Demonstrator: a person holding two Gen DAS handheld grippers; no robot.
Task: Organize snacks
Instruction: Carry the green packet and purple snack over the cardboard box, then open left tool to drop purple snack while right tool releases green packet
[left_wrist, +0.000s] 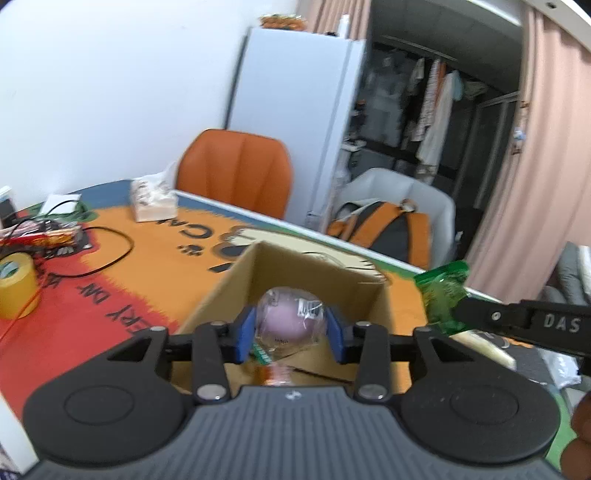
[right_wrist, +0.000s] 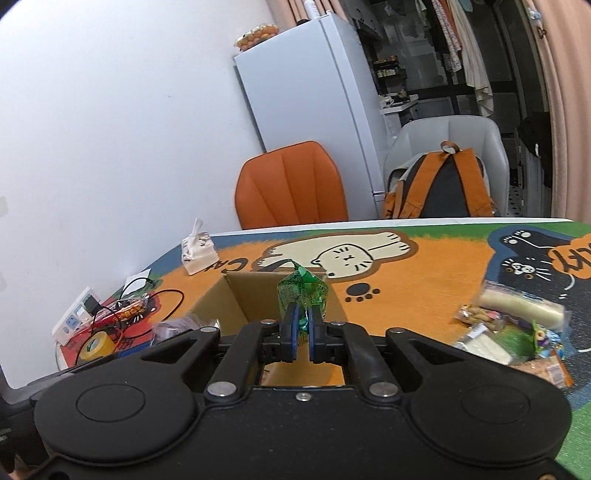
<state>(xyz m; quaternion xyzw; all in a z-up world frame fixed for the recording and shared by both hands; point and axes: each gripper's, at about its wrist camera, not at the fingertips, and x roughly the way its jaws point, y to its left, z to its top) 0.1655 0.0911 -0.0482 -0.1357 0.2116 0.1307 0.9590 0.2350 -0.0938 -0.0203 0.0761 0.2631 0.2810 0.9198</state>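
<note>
An open cardboard box stands on the cat-print table mat. My left gripper hovers over the box opening. A pink round bun in a clear wrapper sits between its blue pads, which stand just off its sides. My right gripper is shut on a green crinkly snack packet and holds it upright at the box's near right rim. In the left wrist view the packet is at the right, in the right gripper.
A pile of wrapped snacks lies on the mat to the right of the box. To its left are a yellow tape roll, red snack packs, a black cable and a tissue pack. An orange chair stands behind the table.
</note>
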